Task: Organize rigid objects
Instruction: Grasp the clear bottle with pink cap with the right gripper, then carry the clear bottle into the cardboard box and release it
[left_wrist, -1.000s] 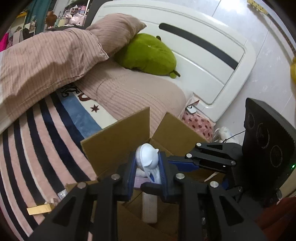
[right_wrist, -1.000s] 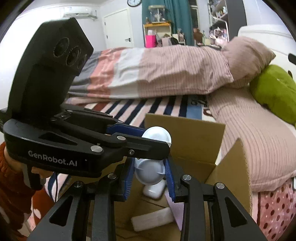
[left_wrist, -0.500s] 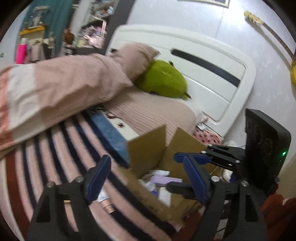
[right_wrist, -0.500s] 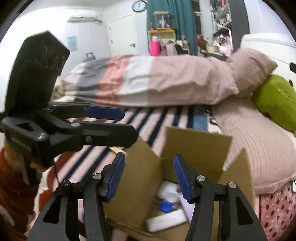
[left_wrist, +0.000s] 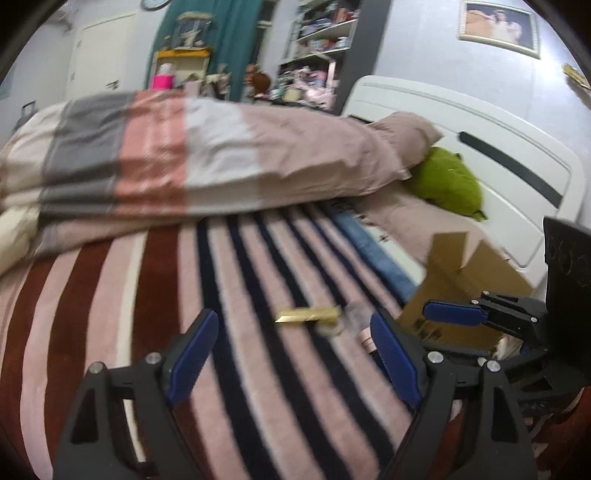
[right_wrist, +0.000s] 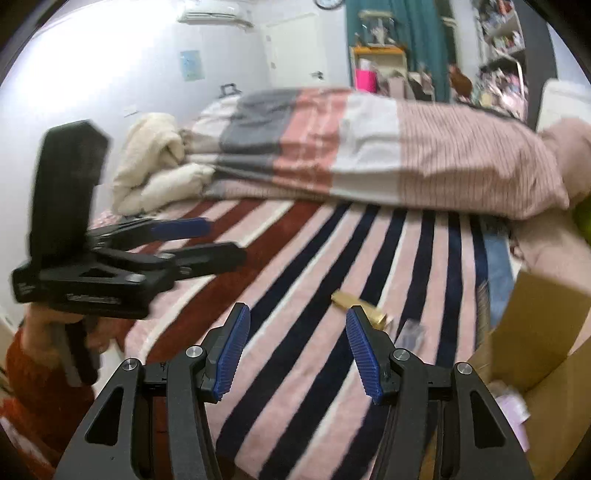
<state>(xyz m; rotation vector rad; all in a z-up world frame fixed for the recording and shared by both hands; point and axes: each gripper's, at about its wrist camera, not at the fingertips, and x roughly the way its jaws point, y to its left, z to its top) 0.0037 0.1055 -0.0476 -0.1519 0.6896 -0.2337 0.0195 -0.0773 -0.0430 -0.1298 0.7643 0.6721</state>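
Now both tongs gape empty — left tongs (left_wrist: 291, 354), right tongs (right_wrist: 297, 354). Gold bar (left_wrist: 308, 314) lies on striped bed (left_wrist: 184, 295) near cardboard box (left_wrist: 461, 280) — likely stiff, light, slick; pinch its long sides.

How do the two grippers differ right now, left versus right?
The left gripper stands wider open than the right gripper. The gold bar shows between the left gripper's fingers, farther out on the blanket; in the right wrist view it sits beside the right finger. Both are empty, over the striped blanket.
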